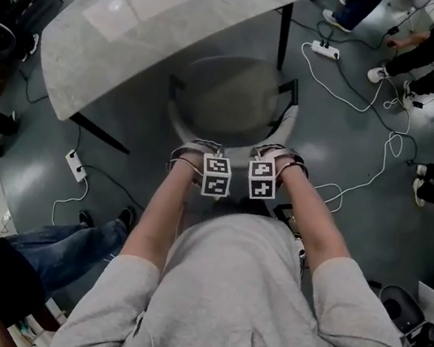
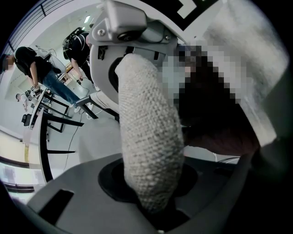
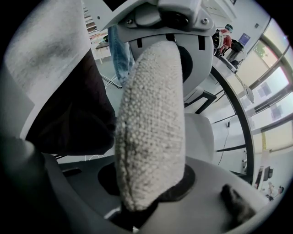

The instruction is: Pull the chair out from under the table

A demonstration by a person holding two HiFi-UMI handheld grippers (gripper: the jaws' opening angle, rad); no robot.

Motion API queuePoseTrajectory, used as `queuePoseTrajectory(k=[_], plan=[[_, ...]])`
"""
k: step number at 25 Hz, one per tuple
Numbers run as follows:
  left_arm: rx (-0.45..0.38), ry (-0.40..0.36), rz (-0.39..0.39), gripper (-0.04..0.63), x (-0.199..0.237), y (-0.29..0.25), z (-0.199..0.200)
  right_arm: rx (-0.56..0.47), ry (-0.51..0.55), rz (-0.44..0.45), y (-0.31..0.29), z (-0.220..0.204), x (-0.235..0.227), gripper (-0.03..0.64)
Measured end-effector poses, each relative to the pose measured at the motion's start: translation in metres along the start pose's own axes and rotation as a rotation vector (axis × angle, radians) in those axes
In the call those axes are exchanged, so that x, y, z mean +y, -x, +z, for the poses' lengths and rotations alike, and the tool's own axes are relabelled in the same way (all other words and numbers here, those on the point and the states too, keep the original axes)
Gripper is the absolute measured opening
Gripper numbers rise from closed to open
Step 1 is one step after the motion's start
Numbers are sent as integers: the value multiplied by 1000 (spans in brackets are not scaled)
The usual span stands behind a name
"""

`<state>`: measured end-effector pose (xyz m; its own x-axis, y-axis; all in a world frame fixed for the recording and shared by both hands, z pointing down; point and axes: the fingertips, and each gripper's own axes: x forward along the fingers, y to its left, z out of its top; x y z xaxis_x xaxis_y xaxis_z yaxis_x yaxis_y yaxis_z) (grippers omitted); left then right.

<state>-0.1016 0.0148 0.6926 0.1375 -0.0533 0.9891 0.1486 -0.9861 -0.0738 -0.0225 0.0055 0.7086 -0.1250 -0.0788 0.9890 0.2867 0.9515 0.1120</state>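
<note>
Because the chair sits partly under the desk, we clamp the left hand-held gripper and right hand-held gripper on its near backrest to pull evenly.

Woven grey chair backrest, seemingly pinched in the left gripper; people beyond.

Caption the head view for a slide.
Left gripper and right gripper clamp the chair back, seat partly under the table.
</note>
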Motion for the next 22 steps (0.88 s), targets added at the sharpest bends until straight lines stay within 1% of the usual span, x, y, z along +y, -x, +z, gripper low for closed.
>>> queuePoseTrajectory(k=[7, 22], plan=[[2, 17, 5, 112, -16, 0, 13, -3, 7, 11, 3, -4, 20, 110], [2, 68, -13, 113, -69, -2, 46, -8, 50, 12, 9, -11, 76, 110]])
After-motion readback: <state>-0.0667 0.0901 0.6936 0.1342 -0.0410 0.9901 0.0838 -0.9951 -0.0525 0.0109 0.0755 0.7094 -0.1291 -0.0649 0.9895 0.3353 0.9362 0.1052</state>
